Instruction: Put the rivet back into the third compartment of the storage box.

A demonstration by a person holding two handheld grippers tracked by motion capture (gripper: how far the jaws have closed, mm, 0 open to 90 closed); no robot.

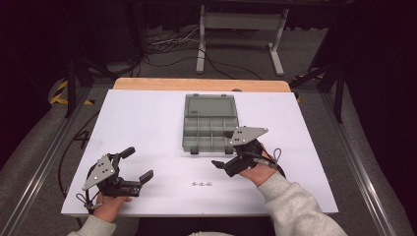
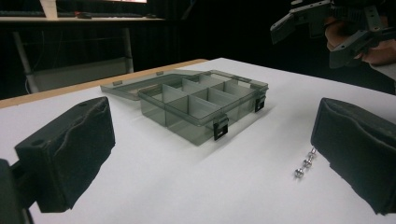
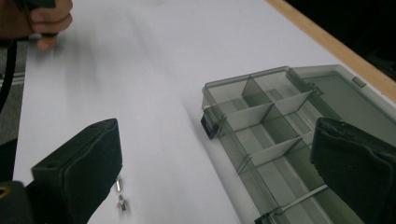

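A clear grey compartment box (image 1: pixel 210 127) lies open in the middle of the white table, lid flat behind it, and its compartments look empty (image 2: pixel 201 105) (image 3: pixel 275 135). A few small metal screws (image 1: pixel 201 184) lie in a row near the front edge (image 2: pixel 304 163) (image 3: pixel 120 195). My left gripper (image 1: pixel 137 164) rests at the front left, open, nothing between its jaws. My right gripper (image 1: pixel 222 149) hovers open just right of the box's front corner, above the screws, holding nothing.
The white table (image 1: pixel 147 123) has a wooden strip (image 1: pixel 201 84) along its far edge. Beyond it stand a white frame (image 1: pixel 241 34) and cables on the dark floor. Metal rails (image 1: pixel 354 162) run along both sides.
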